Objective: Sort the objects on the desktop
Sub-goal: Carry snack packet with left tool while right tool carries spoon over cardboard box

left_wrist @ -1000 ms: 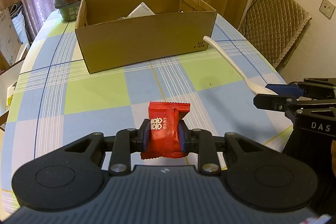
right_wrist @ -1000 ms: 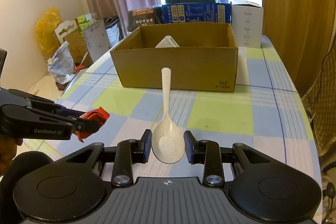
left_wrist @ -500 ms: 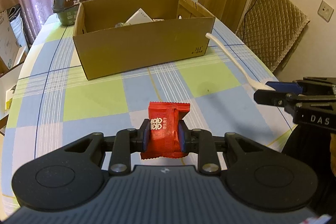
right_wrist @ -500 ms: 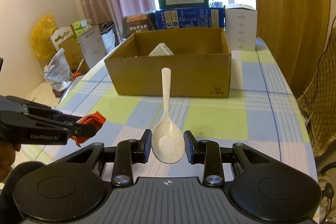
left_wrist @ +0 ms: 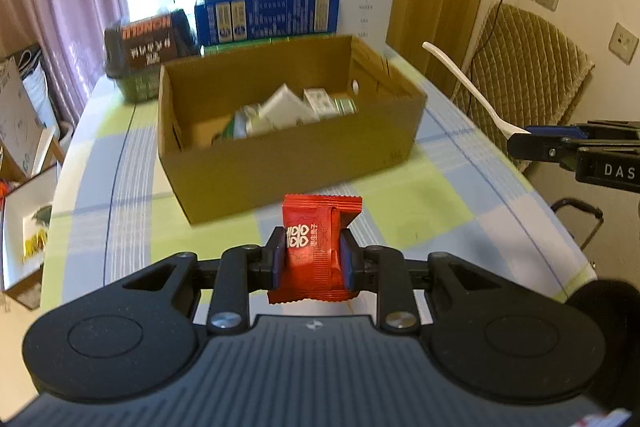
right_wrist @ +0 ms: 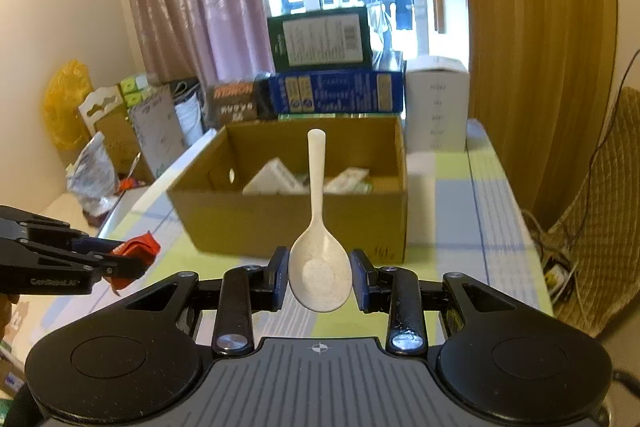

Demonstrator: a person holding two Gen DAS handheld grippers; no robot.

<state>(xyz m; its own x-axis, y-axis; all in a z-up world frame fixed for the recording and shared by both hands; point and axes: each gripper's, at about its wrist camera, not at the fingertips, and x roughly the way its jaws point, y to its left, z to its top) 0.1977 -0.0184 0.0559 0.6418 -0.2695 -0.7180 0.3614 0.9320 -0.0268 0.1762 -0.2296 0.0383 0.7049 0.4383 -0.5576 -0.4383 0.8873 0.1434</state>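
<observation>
My left gripper is shut on a red snack packet, held above the checked tablecloth just short of the open cardboard box. My right gripper is shut on the bowl of a white plastic spoon, whose handle points up toward the box. In the left wrist view the spoon and right gripper hang at the right. The right wrist view shows the left gripper with the red packet at the left. Several white and green packets lie inside the box.
Stacked product boxes and a white carton stand behind the cardboard box at the table's far end. A quilted chair is off the right edge. Bags and cartons crowd the floor on the left.
Both grippers have risen and moved toward the box, which now looks closer with its contents visible from above. The grips on the packet and the spoon are unchanged.
</observation>
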